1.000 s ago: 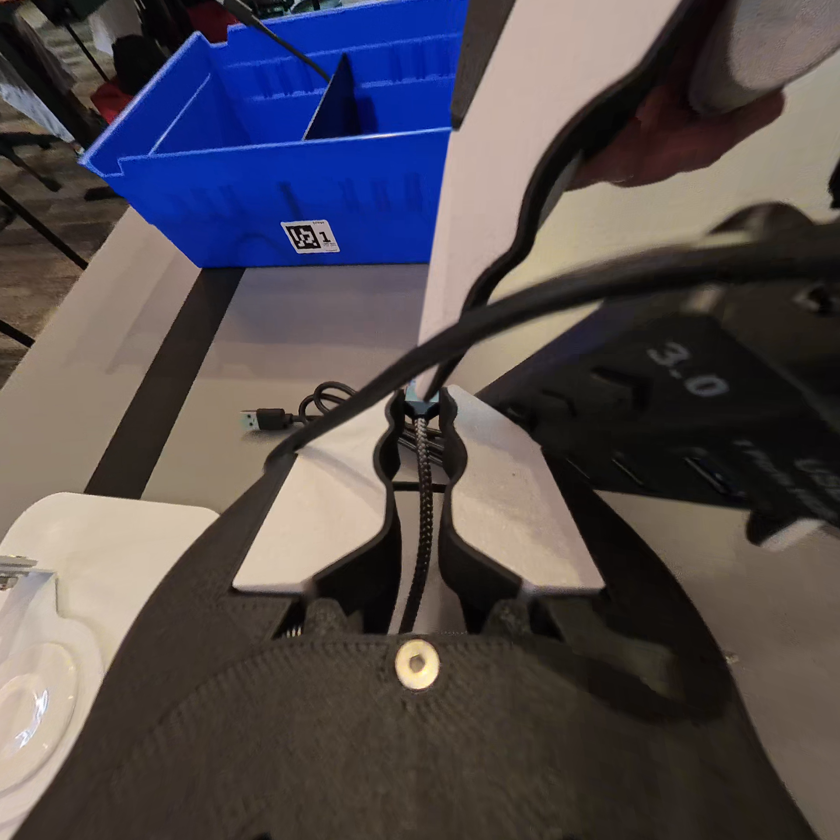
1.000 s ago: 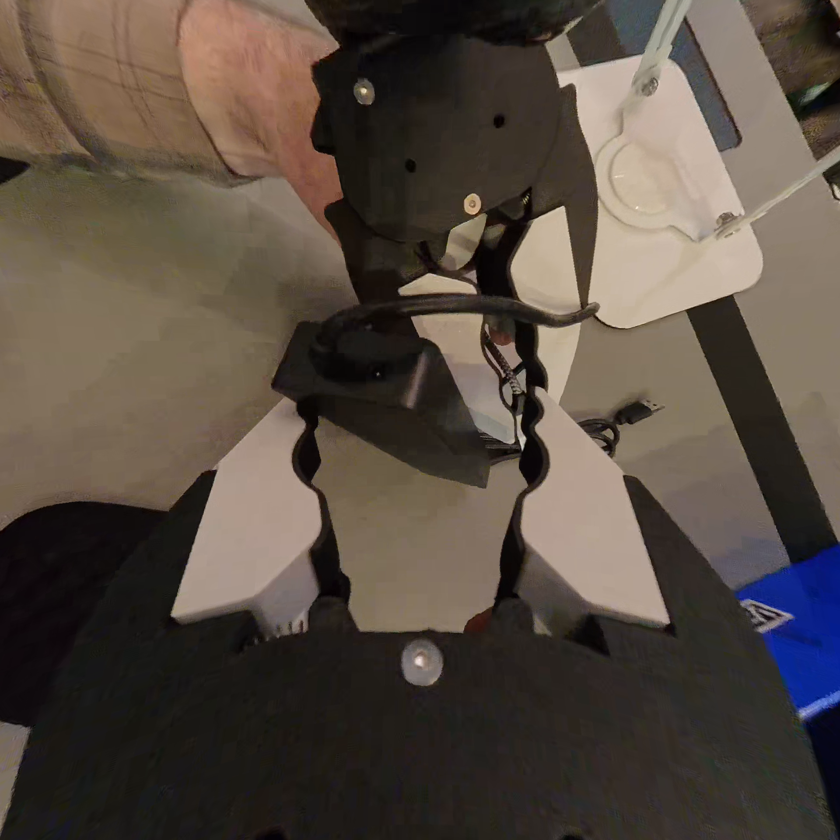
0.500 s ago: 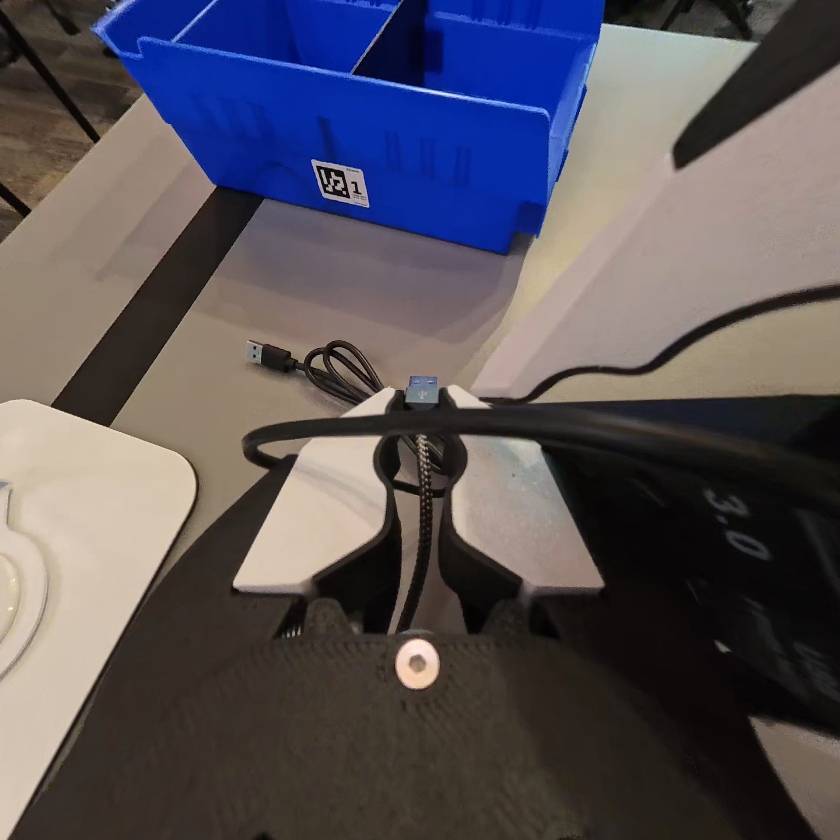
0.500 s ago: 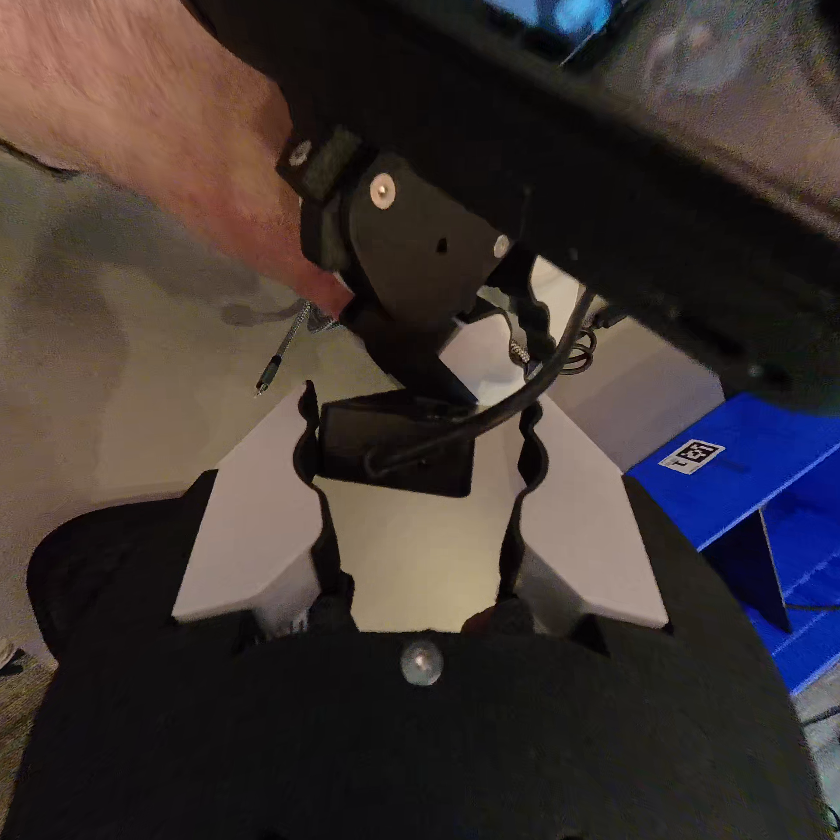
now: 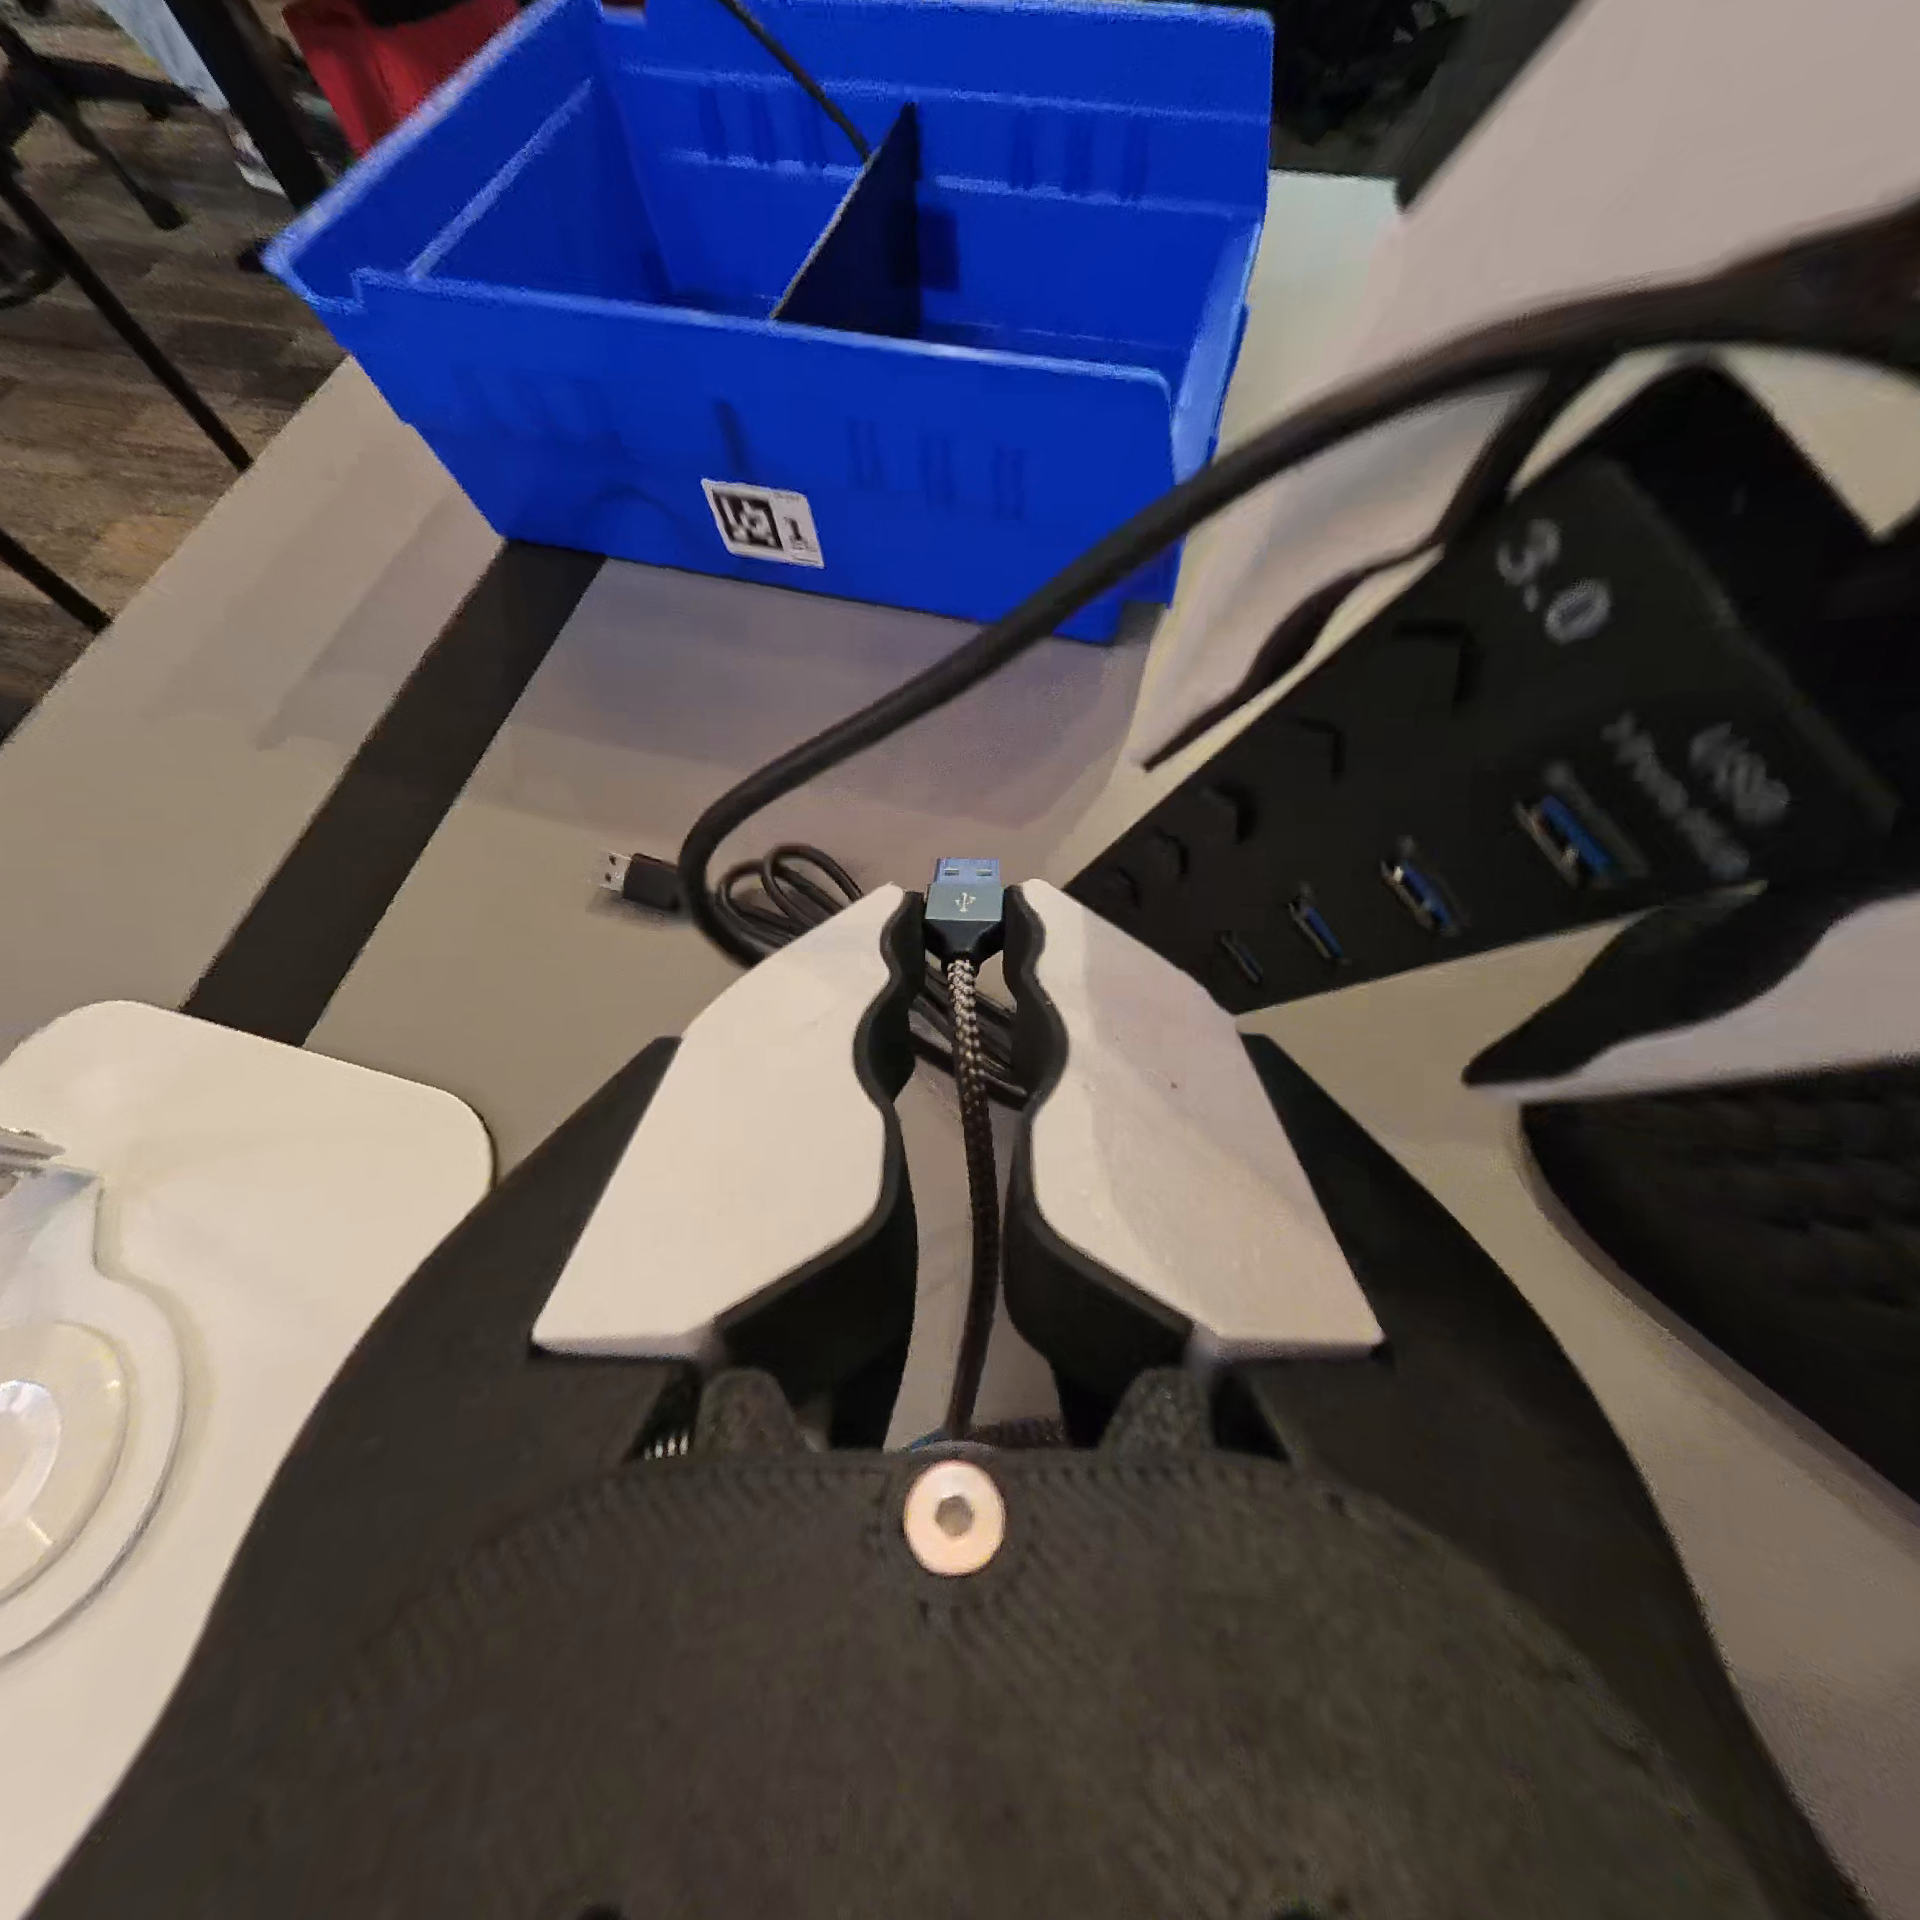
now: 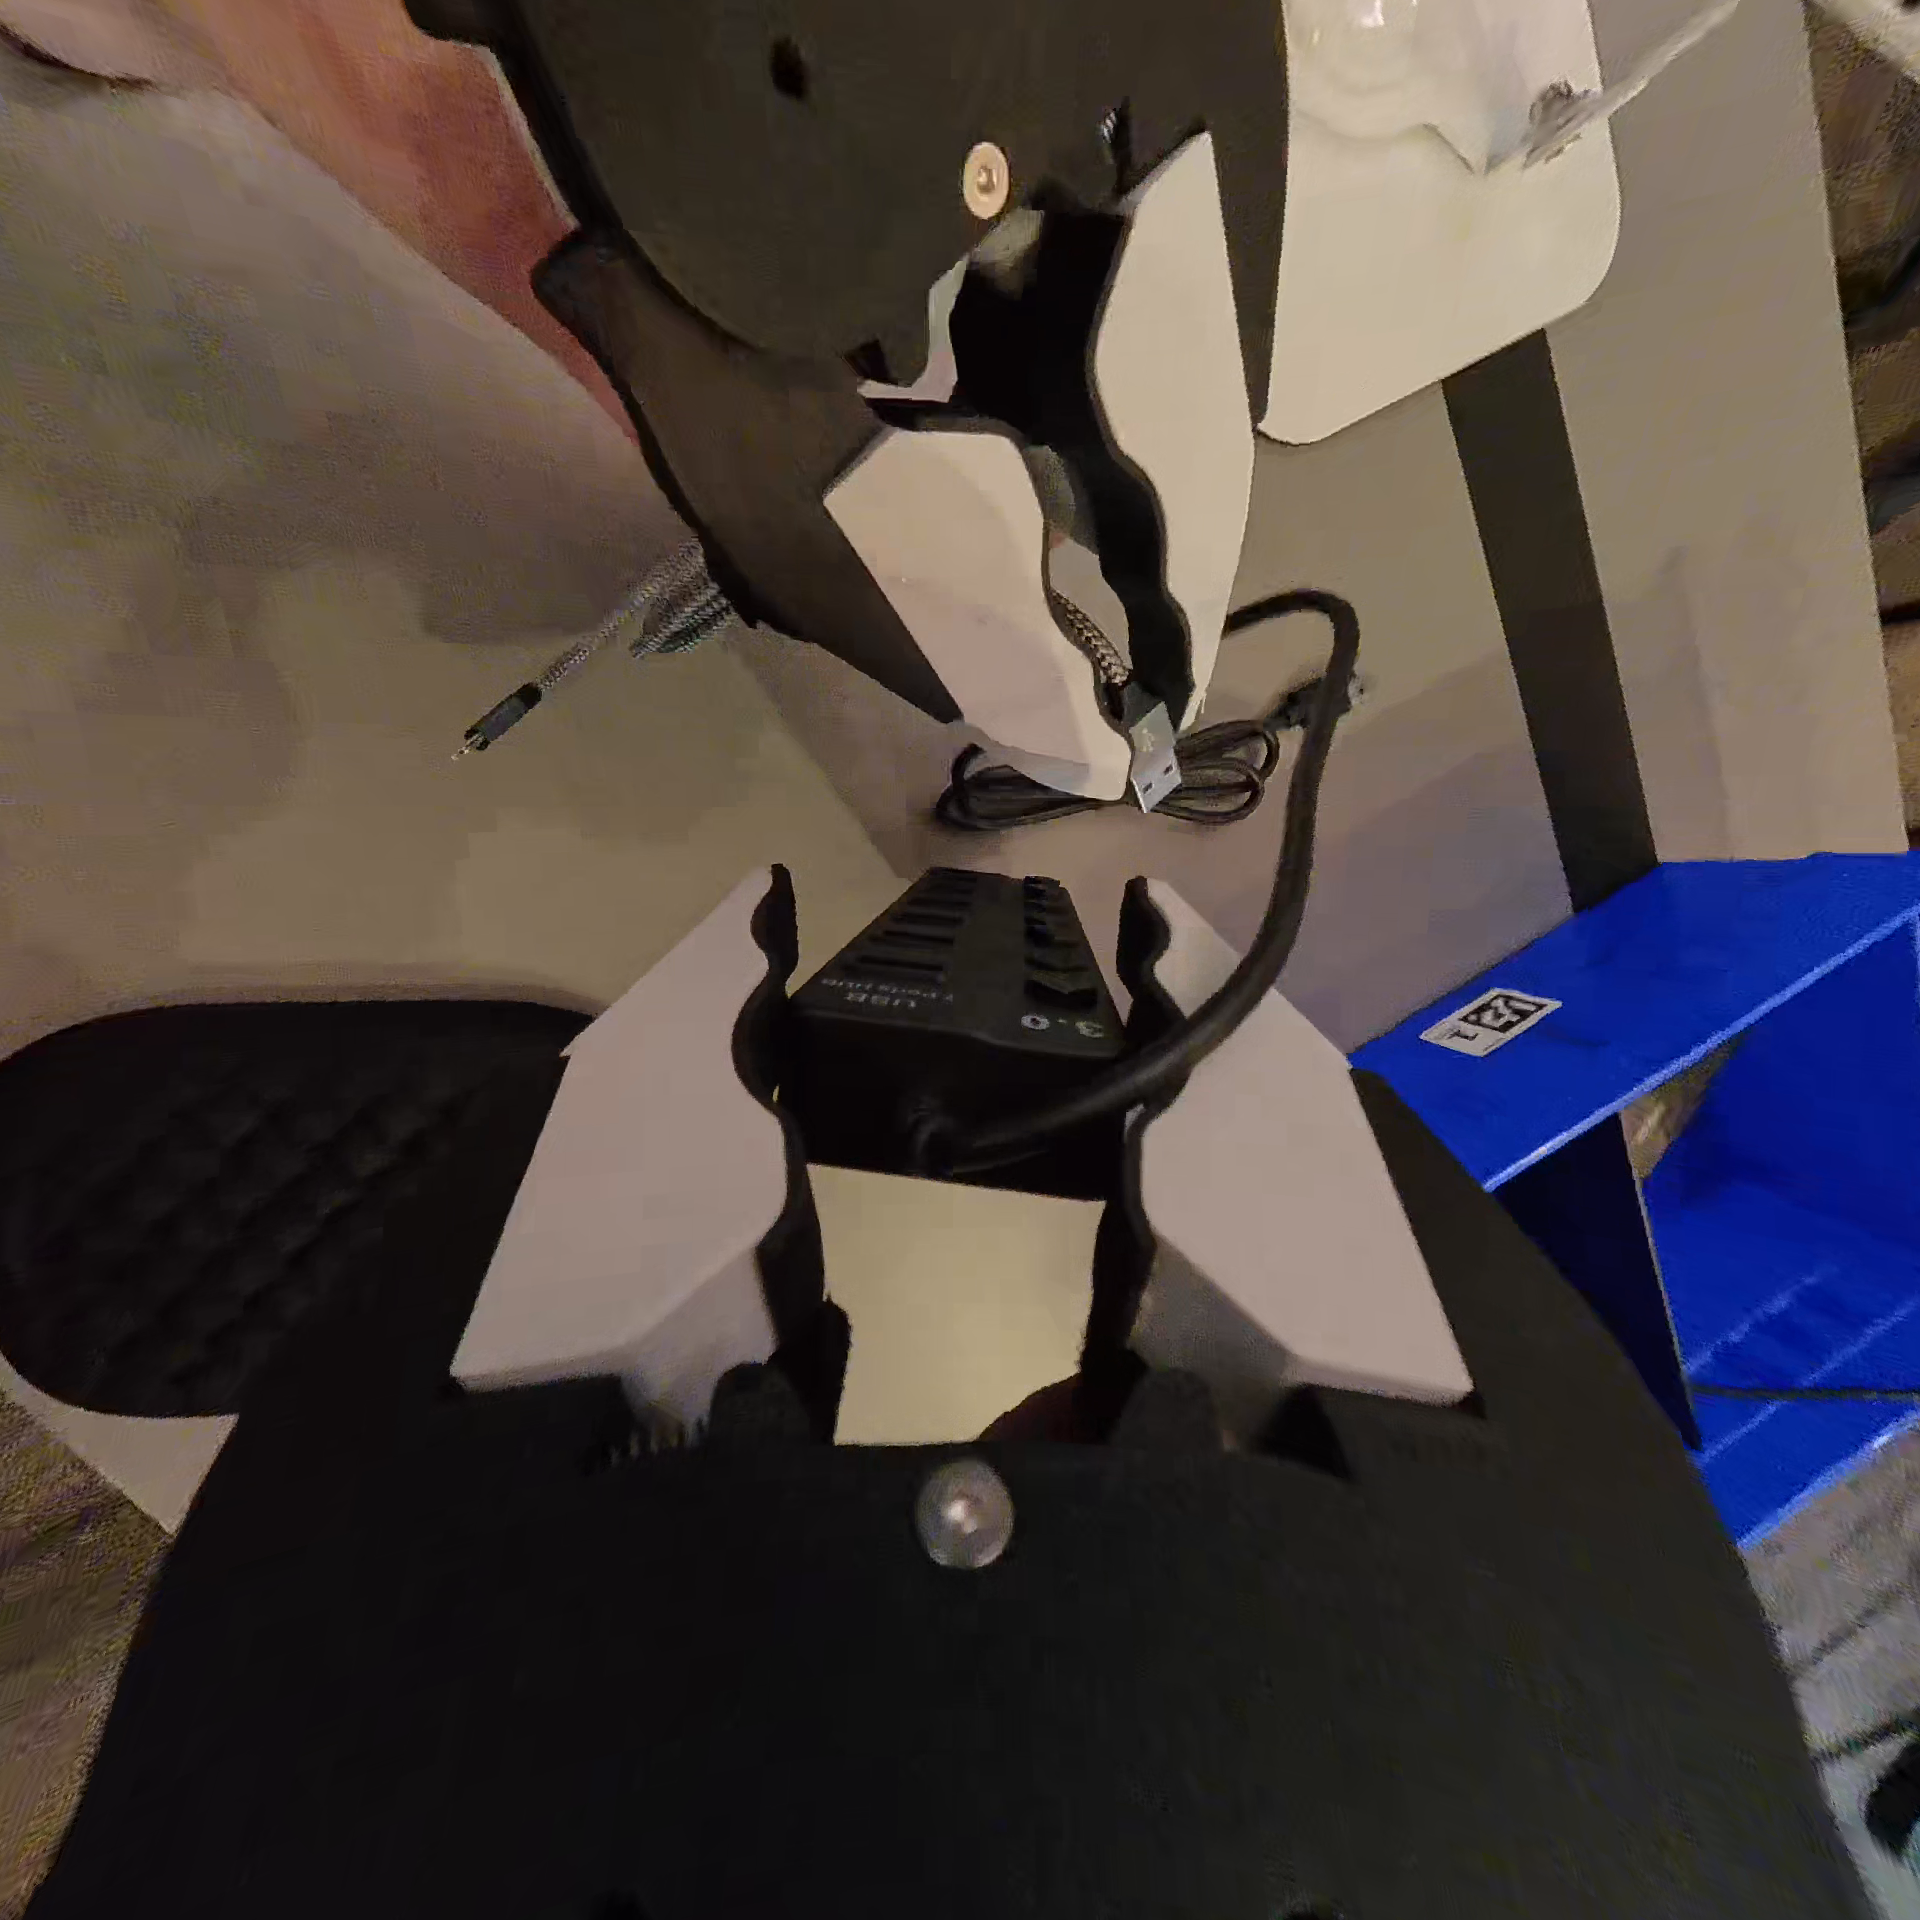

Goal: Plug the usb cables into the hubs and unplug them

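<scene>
Jaws of the left gripper (image 5: 964,914) are pinched narrow on the grey plug of a braided usb cable (image 5: 966,920), its blue-tongued metal tip poking just past the fingertips at the centre of the left wrist view; the braided cord runs back between the two fingers toward the camera. In the right wrist view the same plug (image 6: 1151,753) points down at centre frame, close above the hub but not touching it. Jaws of the right gripper (image 6: 951,935) are set wide and clamp a black usb hub (image 6: 951,1013) by its two long sides, with its row of ports and switches facing up. In the left wrist view the hub (image 5: 1538,790) fills the right of the frame, blue ports showing along its face. A thick black hub cord (image 6: 1278,914) leaves the hub's near end and arcs up and over to the right. Beyond, a coiled black cable (image 5: 769,899) lies on the grey surface (image 5: 260,675), its plug toward the left. A blue bin (image 5: 790,416) with a divider stands at the upper centre, and a white base (image 5: 239,1122) sits at the lower left.
</scene>
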Available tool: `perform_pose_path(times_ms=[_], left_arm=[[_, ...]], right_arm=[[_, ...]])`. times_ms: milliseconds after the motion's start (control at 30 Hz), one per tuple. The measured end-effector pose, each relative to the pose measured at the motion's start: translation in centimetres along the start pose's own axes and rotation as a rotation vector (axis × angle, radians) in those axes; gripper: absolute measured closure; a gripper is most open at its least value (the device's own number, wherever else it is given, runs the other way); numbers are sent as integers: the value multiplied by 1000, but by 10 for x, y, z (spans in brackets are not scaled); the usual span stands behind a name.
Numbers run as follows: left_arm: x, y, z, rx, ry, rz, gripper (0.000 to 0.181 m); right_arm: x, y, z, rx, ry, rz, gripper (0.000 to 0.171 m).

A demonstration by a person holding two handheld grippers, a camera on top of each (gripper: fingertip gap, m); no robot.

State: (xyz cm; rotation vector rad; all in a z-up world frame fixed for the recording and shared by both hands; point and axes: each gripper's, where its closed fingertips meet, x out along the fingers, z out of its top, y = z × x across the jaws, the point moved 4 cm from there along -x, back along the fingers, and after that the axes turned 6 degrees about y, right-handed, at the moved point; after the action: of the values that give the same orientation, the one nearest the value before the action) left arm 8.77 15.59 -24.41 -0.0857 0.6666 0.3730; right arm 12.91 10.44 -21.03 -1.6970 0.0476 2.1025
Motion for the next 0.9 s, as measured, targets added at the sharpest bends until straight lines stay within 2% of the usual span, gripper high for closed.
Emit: perform_pose_path(times_ms=[267,467,633,733,900], left_arm=[[-29,-11,20,97,-174,-128,167],[-66,-23,42,140,-329,-222,167],[-94,-36,61,239,-450,-154,167],[-111,-41,72,246,-544,-144,167],[-125,-41,80,189,-581,-135,167]], right_arm=[[-39,-9,-9,-198,-174,268,109],[-55,-11,-6,-319,-212,354,109],[-69,-15,5,-342,-246,437,109],[-78,-18,11,-352,-277,484,109],[-94,-20,25,-390,-337,507,109]])
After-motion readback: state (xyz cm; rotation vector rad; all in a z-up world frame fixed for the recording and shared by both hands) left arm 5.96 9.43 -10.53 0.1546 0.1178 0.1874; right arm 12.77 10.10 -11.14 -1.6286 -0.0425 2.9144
